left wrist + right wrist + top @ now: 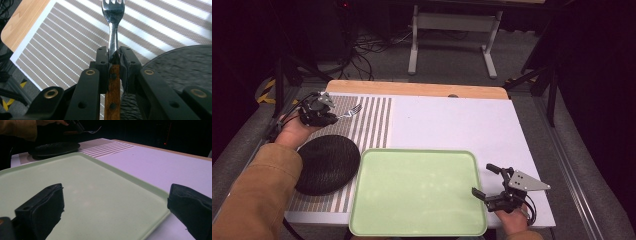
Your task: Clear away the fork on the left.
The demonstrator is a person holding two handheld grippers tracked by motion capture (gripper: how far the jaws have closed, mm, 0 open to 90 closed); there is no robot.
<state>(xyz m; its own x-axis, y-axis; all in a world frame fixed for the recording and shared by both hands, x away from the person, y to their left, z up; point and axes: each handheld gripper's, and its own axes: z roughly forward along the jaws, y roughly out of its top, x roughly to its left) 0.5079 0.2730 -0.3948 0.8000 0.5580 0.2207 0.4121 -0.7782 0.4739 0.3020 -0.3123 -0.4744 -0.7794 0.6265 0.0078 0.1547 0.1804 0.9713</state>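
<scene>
Over the striped placemat I hold a fork in my left gripper, jaws squeezed on its neck, prongs sticking out front. My right gripper waits wide open, holding nothing, by the green tray.

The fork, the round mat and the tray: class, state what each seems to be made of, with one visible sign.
Fork: shiny metal head with glints, brown handle with wood-like grain and rivets. Round mat: dark, apparently woven fibre, with a coarse matte texture. Tray: probably plastic, a smooth, even pale green with moulded rounded rim.
</scene>
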